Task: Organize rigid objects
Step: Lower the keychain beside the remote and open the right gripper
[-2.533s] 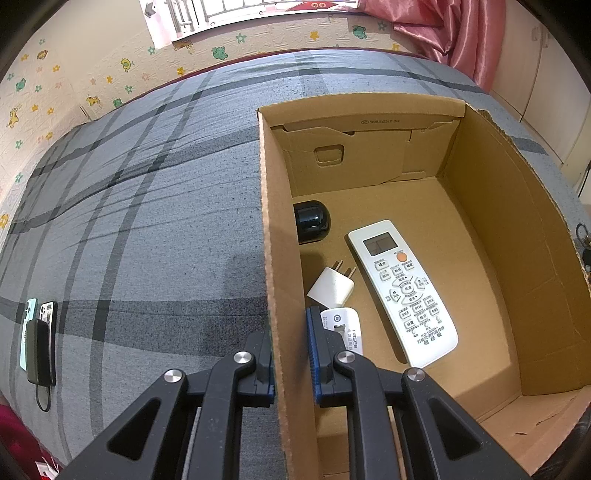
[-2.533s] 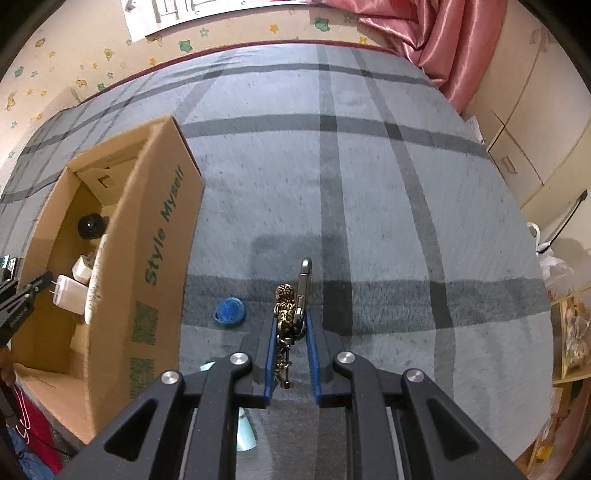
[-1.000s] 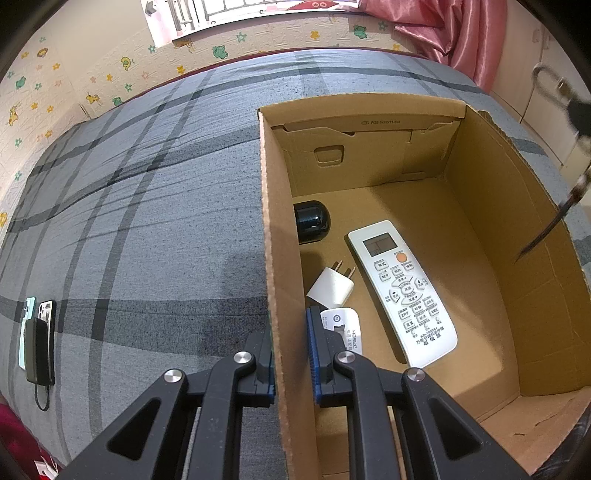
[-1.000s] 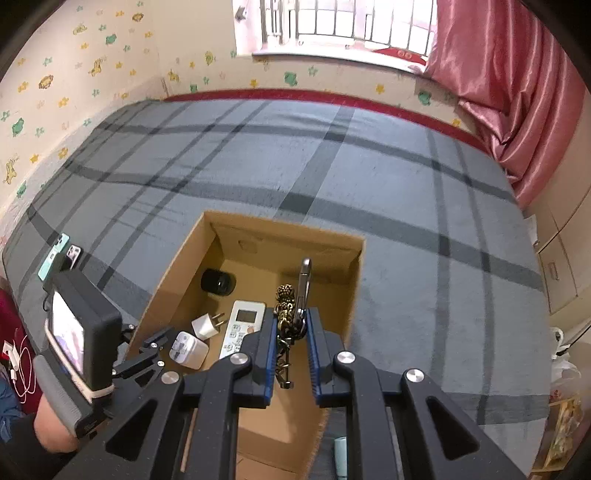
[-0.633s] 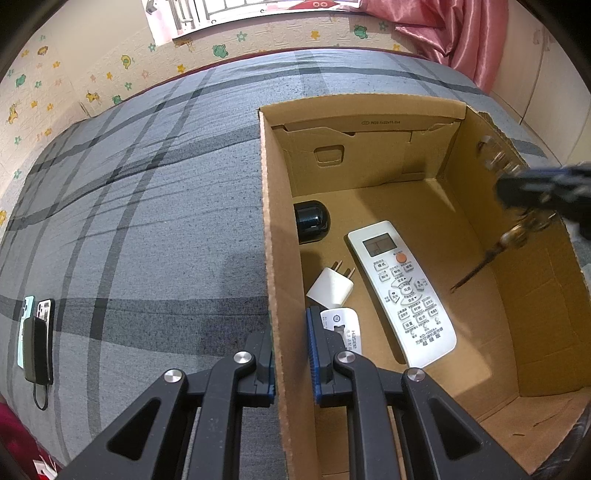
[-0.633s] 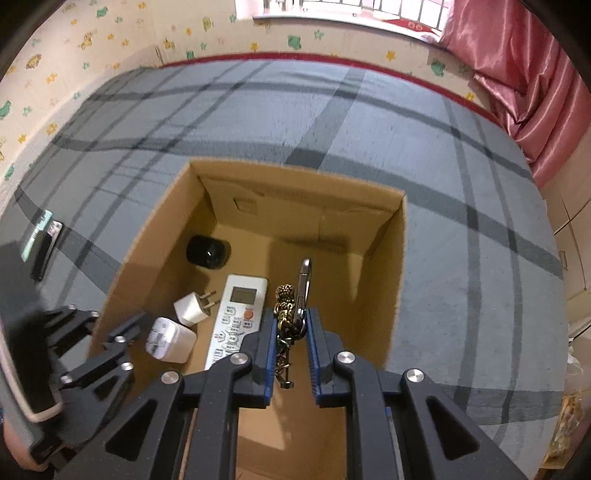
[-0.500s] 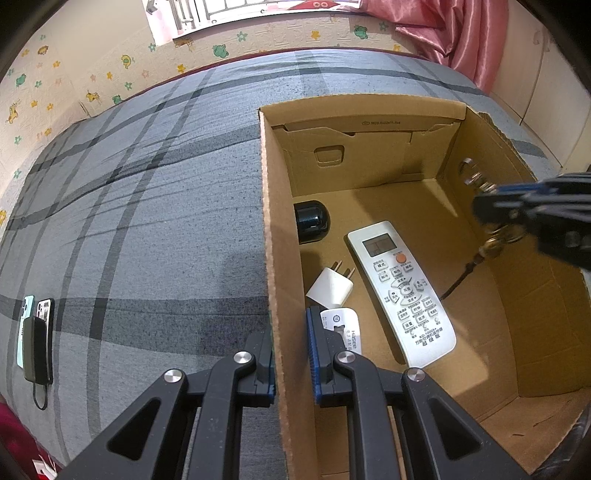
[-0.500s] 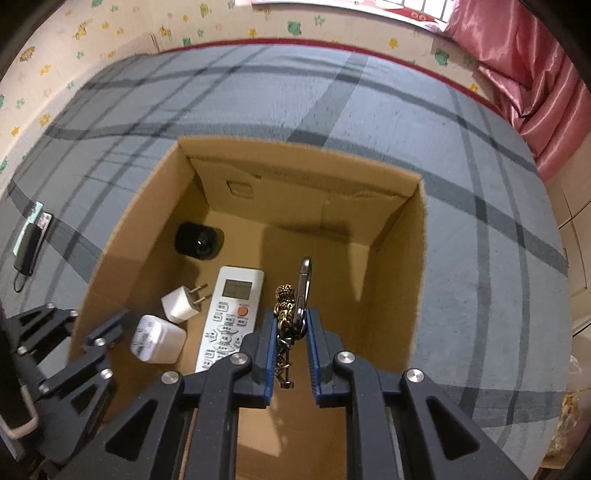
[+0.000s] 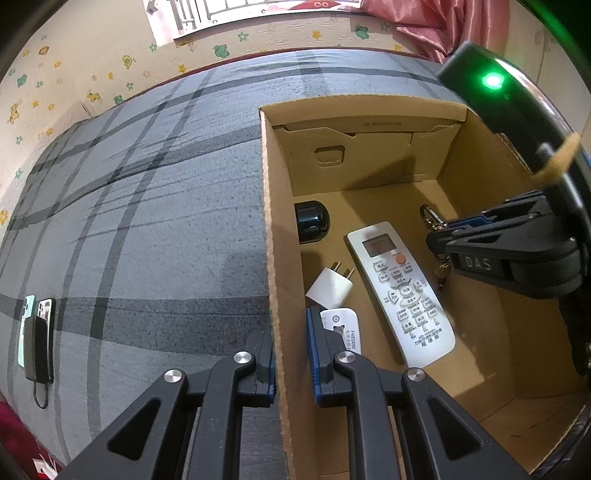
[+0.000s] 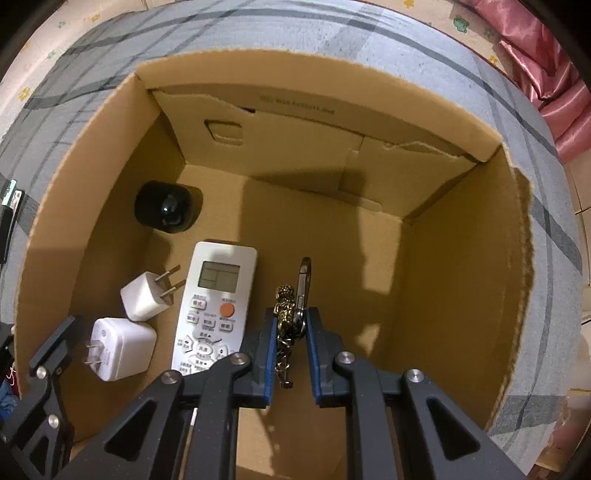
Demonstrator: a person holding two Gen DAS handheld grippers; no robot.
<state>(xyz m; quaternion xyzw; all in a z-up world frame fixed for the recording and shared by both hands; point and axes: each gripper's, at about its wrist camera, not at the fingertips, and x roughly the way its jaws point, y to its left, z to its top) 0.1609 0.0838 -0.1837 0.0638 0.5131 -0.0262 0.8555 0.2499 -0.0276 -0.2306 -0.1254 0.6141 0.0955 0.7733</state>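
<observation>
An open cardboard box (image 9: 284, 206) (image 10: 461, 266) stands on the grey plaid bed. My left gripper (image 9: 290, 347) is shut on its left wall. My right gripper (image 10: 290, 332) (image 9: 439, 229) is shut on a brass keychain with a carabiner (image 10: 295, 295) (image 9: 430, 218) and holds it low inside the box, to the right of the white remote (image 10: 214, 306) (image 9: 399, 288). Two white plug adapters (image 10: 146, 295) (image 10: 118, 349) and a black round object (image 10: 164, 212) (image 9: 312, 219) lie at the box's left side.
A phone with a black power bank (image 9: 37, 339) lies on the bed at far left. A papered wall and window (image 9: 221, 22) stand behind the bed; pink curtains (image 10: 546, 74) hang at right. The box floor right of the remote (image 10: 369, 277) is bare cardboard.
My right gripper has carried the keychain from the bed over the box and down into it, close to the floor. My left gripper has stayed clamped on the box wall.
</observation>
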